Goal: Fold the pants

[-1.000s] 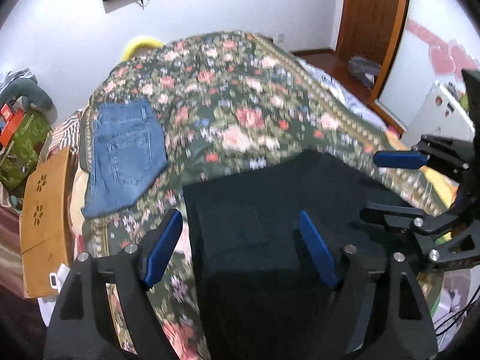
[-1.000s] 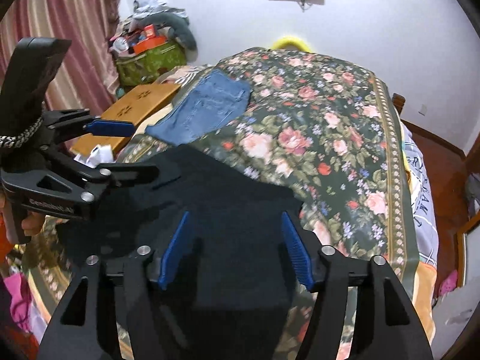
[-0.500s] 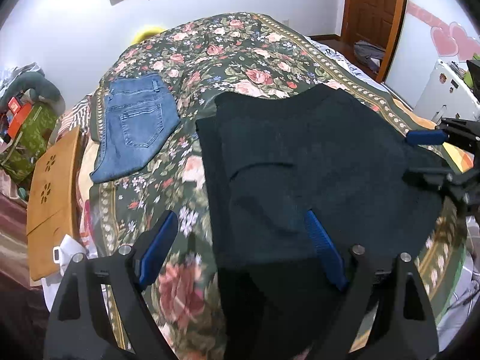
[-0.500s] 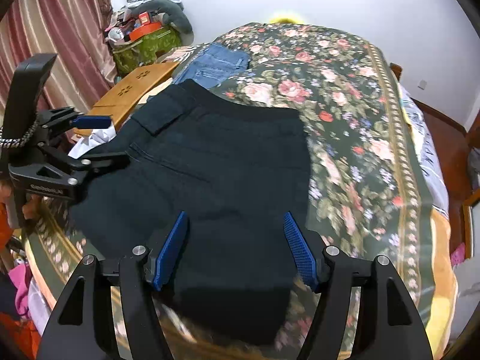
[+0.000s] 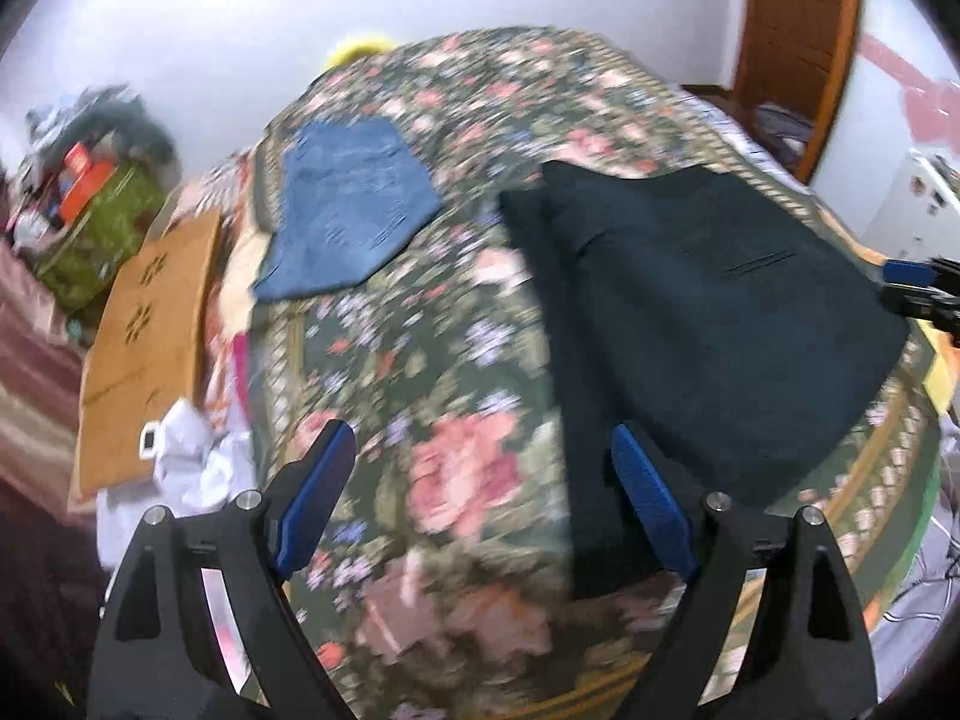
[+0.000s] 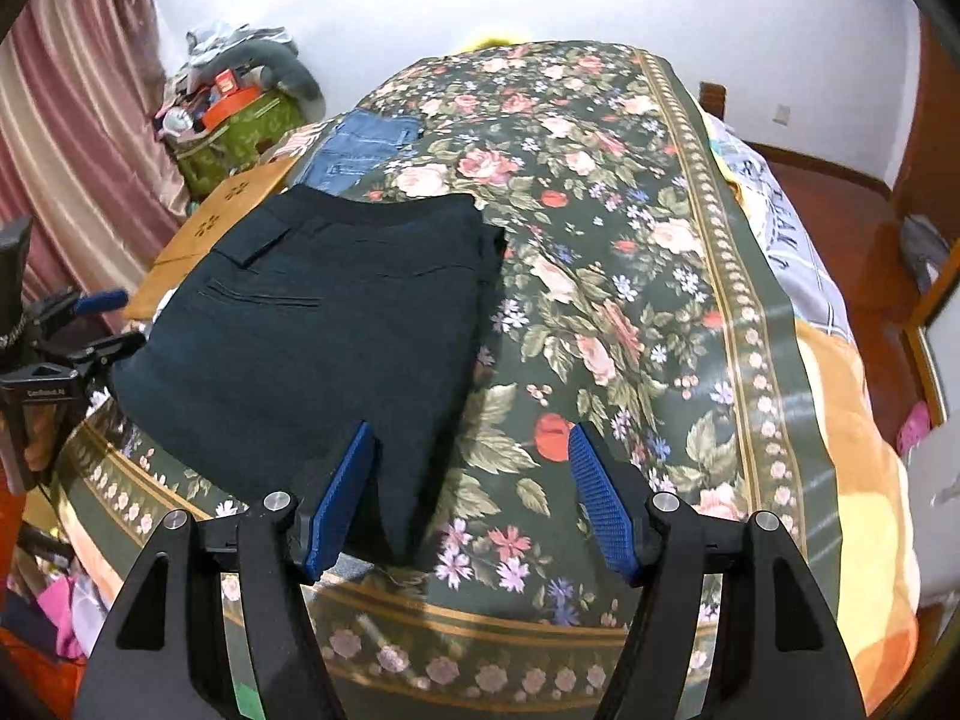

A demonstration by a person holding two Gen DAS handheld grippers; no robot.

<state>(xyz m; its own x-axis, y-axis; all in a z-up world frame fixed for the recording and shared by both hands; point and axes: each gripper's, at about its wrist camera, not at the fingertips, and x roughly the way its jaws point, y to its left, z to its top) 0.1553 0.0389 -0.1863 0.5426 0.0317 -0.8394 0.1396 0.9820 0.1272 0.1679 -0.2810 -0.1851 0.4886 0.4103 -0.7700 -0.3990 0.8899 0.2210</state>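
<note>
Left wrist view: the left gripper (image 5: 480,489) hangs with its blue pads spread apart, holding nothing, above the floral bedspread (image 5: 456,372). The black pants (image 5: 708,324) lie folded into a flat, roughly square packet on the right of the bed, one welt pocket seam showing on top. Folded blue jeans (image 5: 351,219) lie far left, well apart from them. The picture is blurred.

Right wrist view: the right gripper (image 6: 471,489) is also spread wide and empty, its left pad over the near edge of the black pants (image 6: 324,324). The packet sits at the bed's near left, waistband at the far edge, a flap pocket and welt pocket facing up. The blue jeans (image 6: 360,150) lie just beyond.
</note>
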